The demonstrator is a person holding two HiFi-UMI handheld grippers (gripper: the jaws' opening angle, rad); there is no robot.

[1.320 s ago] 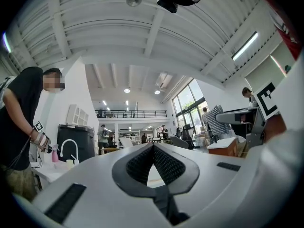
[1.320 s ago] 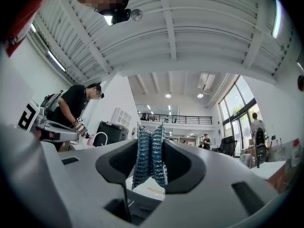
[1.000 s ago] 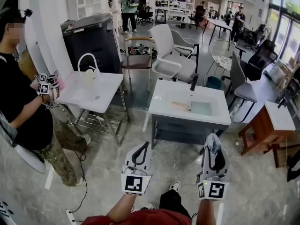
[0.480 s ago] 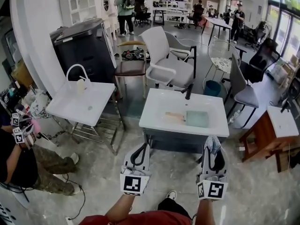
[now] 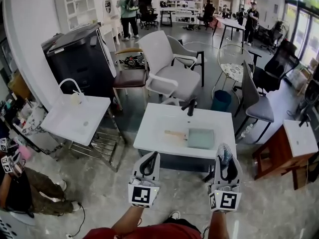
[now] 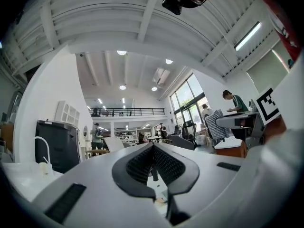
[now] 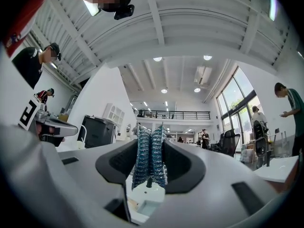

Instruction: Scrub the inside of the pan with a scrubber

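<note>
At six o'clock, two grippers. The left gripper (image 5: 151,157) (image 6: 153,152) has its jaws closed together on nothing. The right gripper (image 5: 225,153) (image 7: 151,144) is clamped on one blue mesh scrubber (image 5: 224,150) (image 7: 150,158). Farther, at twelve o'clock, one square green pan (image 5: 201,139) lies in a white sink (image 5: 152,131); a second sink (image 5: 62,126) stands at ten o'clock.

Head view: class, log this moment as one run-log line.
left gripper: shut, empty | right gripper: shut on scrubber | pan: on white sink unit, untouched | scrubbing: not begun
</note>
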